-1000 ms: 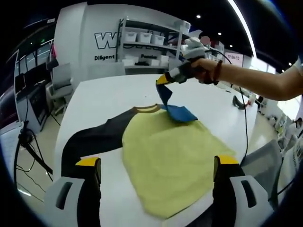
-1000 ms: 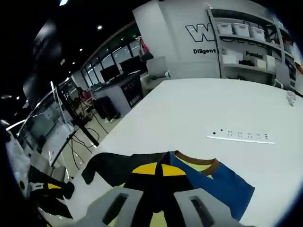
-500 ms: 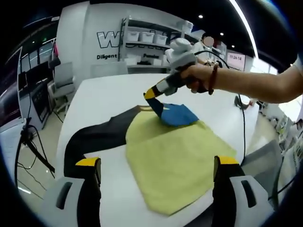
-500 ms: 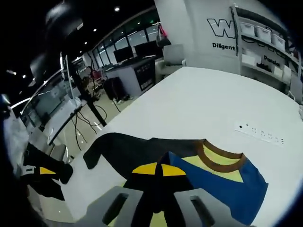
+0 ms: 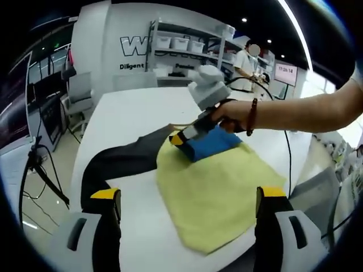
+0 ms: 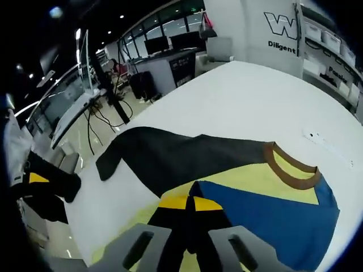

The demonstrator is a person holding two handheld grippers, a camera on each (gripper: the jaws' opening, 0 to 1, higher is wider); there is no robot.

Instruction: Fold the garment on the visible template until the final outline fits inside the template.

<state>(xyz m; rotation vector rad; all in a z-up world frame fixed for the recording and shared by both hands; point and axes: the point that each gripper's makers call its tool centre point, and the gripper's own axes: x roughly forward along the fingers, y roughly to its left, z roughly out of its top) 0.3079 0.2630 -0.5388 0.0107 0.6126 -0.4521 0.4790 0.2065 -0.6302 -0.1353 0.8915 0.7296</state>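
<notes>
The yellow shirt (image 5: 212, 190) lies flat on the white worktop (image 5: 130, 113). Its blue sleeve (image 5: 209, 145), up in the air a second ago, is now down across the chest, right hand-held gripper (image 5: 182, 137) clenched on it. Left hand-held gripper (image 5: 184, 203) hangs back, released. Black sleeve (image 6: 170, 158) is next, I'd guess.

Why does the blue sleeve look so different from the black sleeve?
The blue sleeve is folded in over the yellow body, while the black sleeve lies stretched out flat on the white table. The right tongs are shut on the blue sleeve; nothing holds the black sleeve. Both belong to the same shirt and meet at the brown collar.
</notes>
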